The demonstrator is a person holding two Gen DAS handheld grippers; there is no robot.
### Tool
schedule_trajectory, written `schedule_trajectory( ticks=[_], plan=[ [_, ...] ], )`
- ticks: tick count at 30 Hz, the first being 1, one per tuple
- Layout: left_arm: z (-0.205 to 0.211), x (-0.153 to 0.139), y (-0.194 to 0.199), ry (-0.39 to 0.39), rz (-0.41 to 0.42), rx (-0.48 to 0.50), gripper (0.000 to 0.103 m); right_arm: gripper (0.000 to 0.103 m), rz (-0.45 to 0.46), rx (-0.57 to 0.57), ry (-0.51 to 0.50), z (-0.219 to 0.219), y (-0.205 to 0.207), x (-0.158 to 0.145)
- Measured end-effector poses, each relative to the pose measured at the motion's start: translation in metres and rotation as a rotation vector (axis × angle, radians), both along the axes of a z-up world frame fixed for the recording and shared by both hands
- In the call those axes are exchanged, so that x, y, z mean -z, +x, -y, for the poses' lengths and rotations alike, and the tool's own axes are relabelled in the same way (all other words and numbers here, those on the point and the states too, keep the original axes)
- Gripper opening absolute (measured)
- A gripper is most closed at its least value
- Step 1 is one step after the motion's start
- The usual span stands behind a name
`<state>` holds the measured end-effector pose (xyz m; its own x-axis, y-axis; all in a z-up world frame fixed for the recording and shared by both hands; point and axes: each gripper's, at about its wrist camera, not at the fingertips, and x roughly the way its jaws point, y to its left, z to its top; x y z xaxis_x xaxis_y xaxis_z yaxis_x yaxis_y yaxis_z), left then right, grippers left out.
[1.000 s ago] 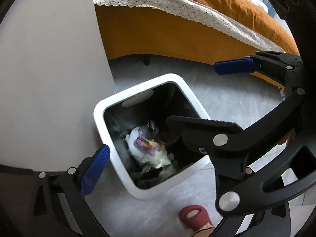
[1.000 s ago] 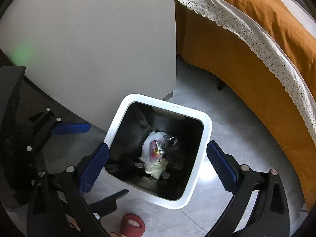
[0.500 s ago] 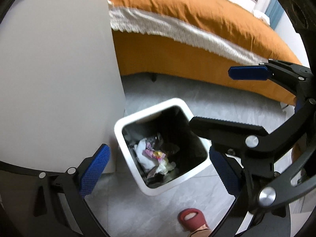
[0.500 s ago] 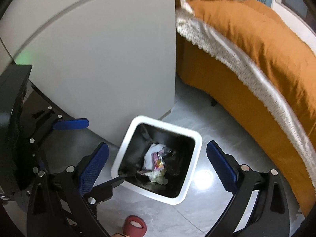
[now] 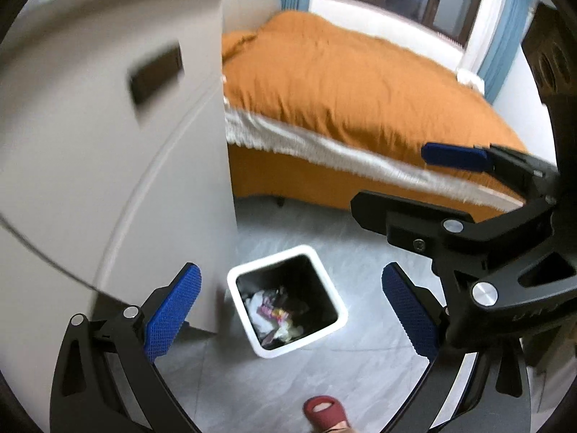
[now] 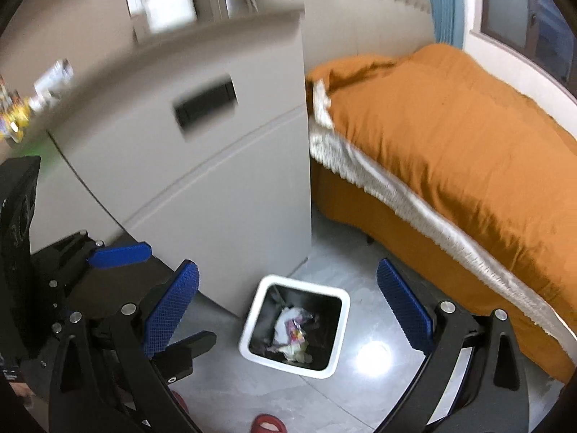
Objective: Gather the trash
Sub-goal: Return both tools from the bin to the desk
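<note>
A square white trash bin [image 5: 337, 297] [image 6: 346, 299] with a dark liner stands on the grey floor beside the nightstand. Crumpled white paper and colourful wrappers [image 5: 272, 314] [image 6: 294, 328] lie in it. My left gripper [image 5: 290, 319] is open and empty, high above the bin. My right gripper [image 6: 286, 317] is open and empty, also high above it. The right gripper's blue pad [image 5: 454, 157] shows in the left wrist view, and the left gripper's blue pad [image 6: 120, 254] in the right wrist view.
A beige nightstand [image 5: 108, 166] [image 6: 202, 166] with a dark drawer handle stands left of the bin. A bed with an orange cover [image 5: 353, 97] [image 6: 450, 133] lies to the right. Small blurred items [image 6: 14, 115] sit on the nightstand top. A red slipper [image 5: 324, 413] is at the bottom.
Both grippers have risen and pulled back from the bin, which now looks smaller. More of the nightstand, bed and window has come into view. Both stay open.
</note>
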<state>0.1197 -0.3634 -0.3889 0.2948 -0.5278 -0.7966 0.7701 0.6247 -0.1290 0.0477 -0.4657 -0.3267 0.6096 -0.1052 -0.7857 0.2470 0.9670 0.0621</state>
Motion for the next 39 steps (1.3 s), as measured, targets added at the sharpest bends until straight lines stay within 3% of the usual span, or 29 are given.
schedule_trajectory(
  ticks=[8, 17, 21, 28, 39],
  plan=[
    [-0.040, -0.087, -0.017, -0.084, 0.051, -0.066, 0.099, 0.099, 0.122, 0.015, -0.007, -0.025, -0.022, -0.087],
    [-0.101, -0.160, -0.020, -0.128, 0.126, -0.183, 0.099, 0.098, 0.223, -0.046, -0.004, -0.070, -0.017, -0.154],
    [-0.137, -0.192, -0.022, -0.142, 0.182, -0.258, 0.099, 0.099, 0.275, -0.127, -0.008, -0.103, -0.002, -0.183],
    [-0.220, -0.237, -0.020, -0.130, 0.290, -0.436, 0.099, 0.098, 0.333, -0.302, -0.007, -0.173, 0.033, -0.215],
    [-0.351, -0.262, -0.014, -0.096, 0.349, -0.724, 0.099, 0.098, 0.376, -0.528, 0.003, -0.277, 0.073, -0.234]
  ],
)
